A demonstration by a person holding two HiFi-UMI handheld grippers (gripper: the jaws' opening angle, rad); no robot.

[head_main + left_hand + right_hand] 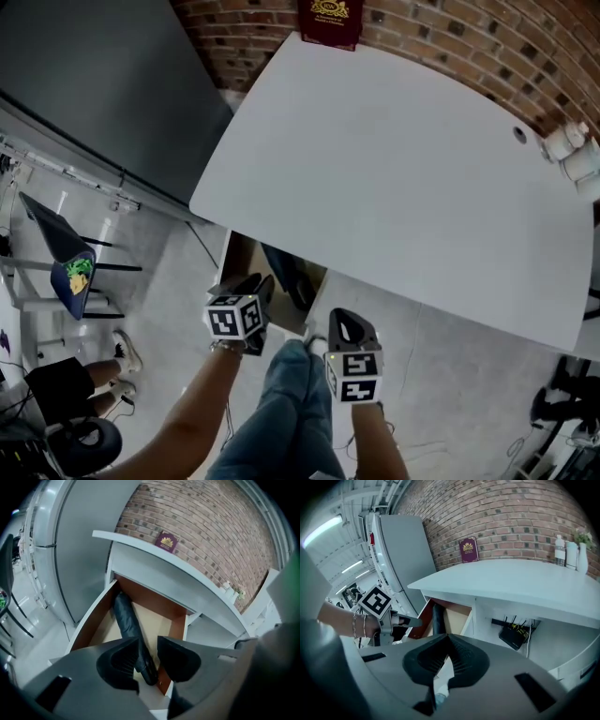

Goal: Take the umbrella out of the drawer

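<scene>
Under the white table (394, 178) a wooden drawer (91, 620) stands pulled out. A black folded umbrella (129, 620) lies lengthwise in it, its near end by the drawer's front wall. My left gripper (149, 656) hovers above the drawer's front, jaws open; the umbrella's near end shows through the gap, untouched. In the head view the left gripper (258, 289) is over the drawer (246, 258) and the right gripper (345, 323) hangs to its right, off the drawer. My right gripper (447, 637) is shut and empty, pointing at the drawer (452, 616).
A maroon book (330, 21) leans on the brick wall at the table's back. White bottles (572, 150) stand at its far right corner. A black router (513, 637) hangs under the table. A grey cabinet (94, 84) stands left. The person's jeans-clad legs (291, 412) are below.
</scene>
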